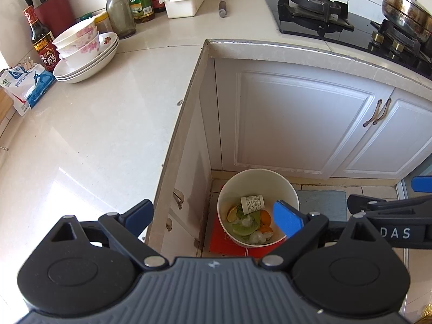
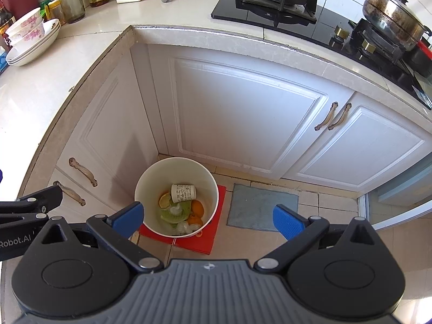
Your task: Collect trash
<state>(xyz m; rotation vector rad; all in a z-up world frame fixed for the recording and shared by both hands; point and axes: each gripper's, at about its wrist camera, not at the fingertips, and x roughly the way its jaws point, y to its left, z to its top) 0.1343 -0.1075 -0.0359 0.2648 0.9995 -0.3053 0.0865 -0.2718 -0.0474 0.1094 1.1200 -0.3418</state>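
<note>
The left gripper [image 1: 213,217] is held high over the counter edge [image 1: 172,140], tilted down, its blue fingers [image 1: 287,221] spread wide and empty; the right gripper [image 2: 209,220] is held beside it over the floor, likewise spread wide and empty. One white bin [image 2: 208,186] is seen on a red mat [image 2: 216,232] in the cabinet corner, holding one paper cup [image 2: 183,193], fruit peels [image 2: 175,214] and crumpled tissues. One grey mat [image 2: 259,208] is laid just right of it, and one pot [image 2: 391,13] is set on the stove.
</note>
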